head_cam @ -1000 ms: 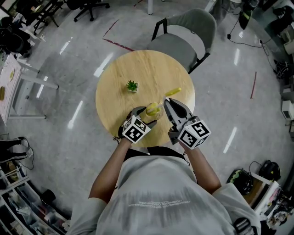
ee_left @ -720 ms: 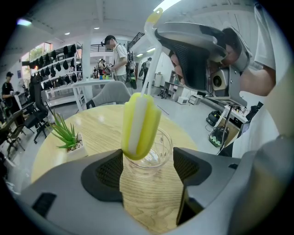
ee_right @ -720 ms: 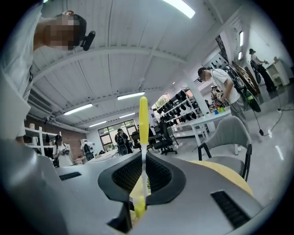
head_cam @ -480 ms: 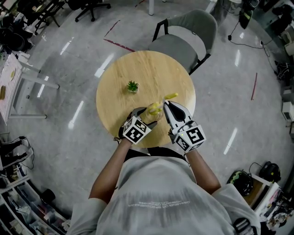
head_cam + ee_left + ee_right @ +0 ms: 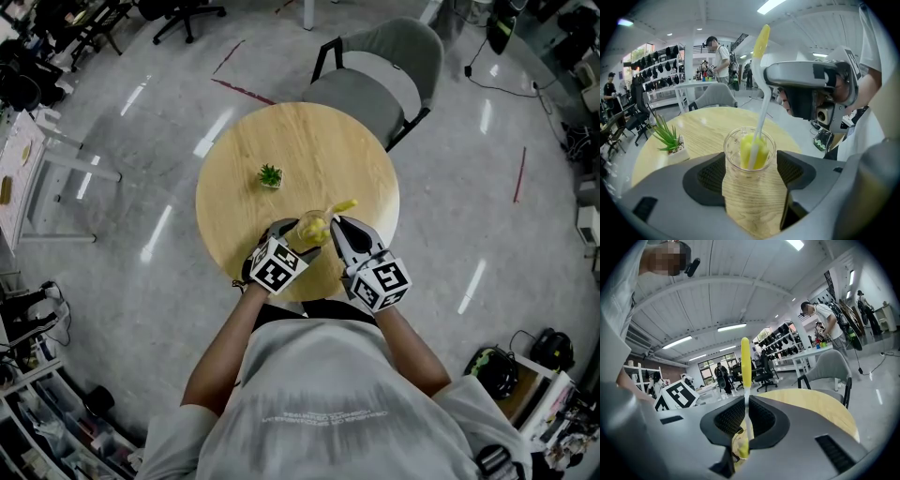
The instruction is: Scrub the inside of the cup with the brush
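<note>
Cup [image 5: 749,157]: lower centre of the head view, upright on the round wooden surface [image 5: 281,141], clasped by the left gripper [image 5: 750,177]. Brush [image 5: 746,364]: handle pinched in the right gripper [image 5: 746,417], yellow head inside the cup (handle slanting up-right).

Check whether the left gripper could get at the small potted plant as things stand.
Probably not at once. The left gripper is closed on the cup with the brush in it, so it would need to let go first. Otherwise the table between it and the potted plant looks bare.
</note>
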A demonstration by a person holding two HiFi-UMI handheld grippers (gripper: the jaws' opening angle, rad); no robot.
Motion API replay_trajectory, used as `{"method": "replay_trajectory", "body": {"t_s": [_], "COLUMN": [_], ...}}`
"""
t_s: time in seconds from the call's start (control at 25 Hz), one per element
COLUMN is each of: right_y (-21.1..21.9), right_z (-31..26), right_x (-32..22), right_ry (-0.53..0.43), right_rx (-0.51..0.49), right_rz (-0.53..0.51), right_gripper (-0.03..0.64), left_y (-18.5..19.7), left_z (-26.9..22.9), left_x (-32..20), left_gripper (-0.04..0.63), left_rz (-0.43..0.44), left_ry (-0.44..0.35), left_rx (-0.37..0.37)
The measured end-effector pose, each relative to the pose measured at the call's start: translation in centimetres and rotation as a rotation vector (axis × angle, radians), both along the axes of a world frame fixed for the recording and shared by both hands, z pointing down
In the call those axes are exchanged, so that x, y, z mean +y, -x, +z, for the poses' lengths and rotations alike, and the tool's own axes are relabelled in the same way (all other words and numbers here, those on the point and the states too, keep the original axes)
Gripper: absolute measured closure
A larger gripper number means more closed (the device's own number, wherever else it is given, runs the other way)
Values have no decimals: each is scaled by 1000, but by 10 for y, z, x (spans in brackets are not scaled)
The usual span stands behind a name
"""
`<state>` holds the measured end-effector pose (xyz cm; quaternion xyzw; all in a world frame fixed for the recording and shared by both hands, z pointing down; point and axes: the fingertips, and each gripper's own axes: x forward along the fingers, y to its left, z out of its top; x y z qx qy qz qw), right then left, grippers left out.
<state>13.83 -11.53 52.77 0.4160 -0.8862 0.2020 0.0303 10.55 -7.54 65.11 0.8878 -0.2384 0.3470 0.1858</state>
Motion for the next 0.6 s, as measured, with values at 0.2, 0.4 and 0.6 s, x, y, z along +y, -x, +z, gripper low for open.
{"method": "replay_trajectory", "body": {"t_s": [0.2,0.4,0.6], "right_y": [12,21,15], "right_z": [-9,-35,-60], "right_x": [-14,-37,-38], "right_ry": [-37,-92,-156], "right_rx": [-3,-28,-40], "right_rz": [-40,-65,-55], "right_gripper": [566,566,566], "left_y": [-1,-3,-3], "left_z": [1,1,2], "left_x": [1,0,1], "left_gripper": [256,256,256], "left_rz": [0,-3,-3], "left_ry": [-3,-3,-2], "left_rx": [0,-2,-5]}}
